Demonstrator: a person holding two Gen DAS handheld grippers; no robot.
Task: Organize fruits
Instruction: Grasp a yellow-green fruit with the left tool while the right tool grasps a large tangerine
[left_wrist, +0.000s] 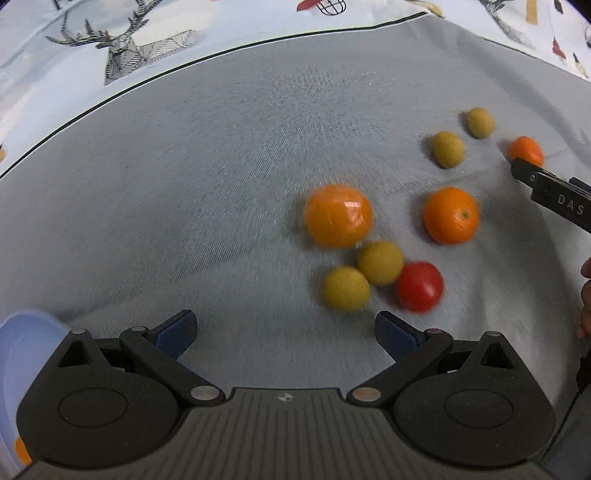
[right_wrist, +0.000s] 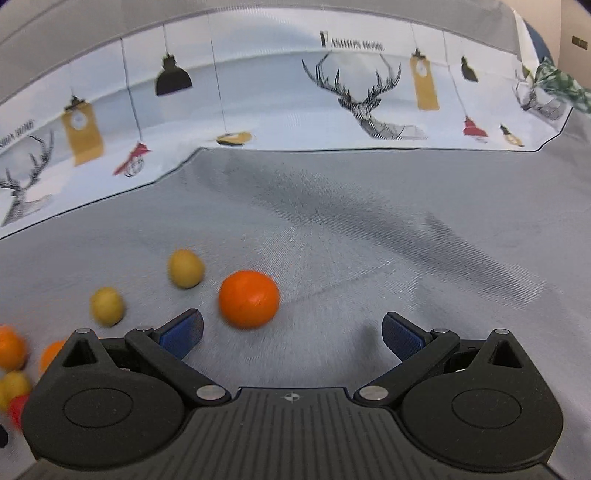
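Orange round fruit (right_wrist: 248, 299) sits just ahead of your wide-spread right gripper (right_wrist: 291, 332), probably lined up for grabbing; left gripper (left_wrist: 285, 325) also wide, empty.

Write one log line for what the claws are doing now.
left claw open, empty | right claw open, empty, near small orange fruit | fruits loose on grey cloth

a table with a grey cloth (right_wrist: 369, 229)
behind it lies a pale printed cloth (right_wrist: 280, 107) with drawn deer heads (right_wrist: 364, 96), hanging lamps (right_wrist: 173, 77) and yellow tags (right_wrist: 424, 83); a plain wall (right_wrist: 574, 26) shows at the far right
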